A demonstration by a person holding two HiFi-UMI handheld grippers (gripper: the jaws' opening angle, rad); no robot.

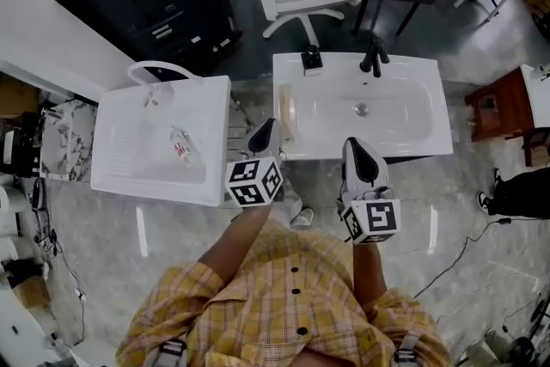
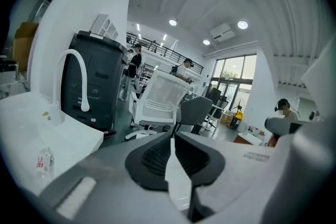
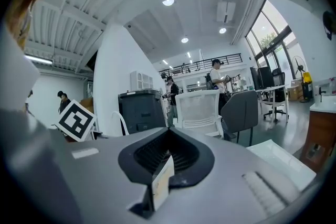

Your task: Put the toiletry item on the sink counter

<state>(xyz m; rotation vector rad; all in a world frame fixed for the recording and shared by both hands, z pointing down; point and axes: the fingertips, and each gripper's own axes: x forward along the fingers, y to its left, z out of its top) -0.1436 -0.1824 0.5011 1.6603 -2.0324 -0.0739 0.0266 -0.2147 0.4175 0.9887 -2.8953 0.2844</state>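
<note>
In the head view a small bottle lies in the left sink, apart from the left gripper and right gripper by the right sink; the left gripper view shows its jaws nearly together, empty, bottle low left; the right gripper view shows jaws together, empty.

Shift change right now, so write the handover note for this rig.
Left hand-held gripper: shut, empty.
Right hand-held gripper: shut, nothing clearly held.
Small clear plastic bottle with a red label lies in the white basin with the curved white tap, left of the white sink counter with the black tap.
Done: nothing yet; bottle untouched.
Left: grasp the bottle, set it on that counter.
</note>
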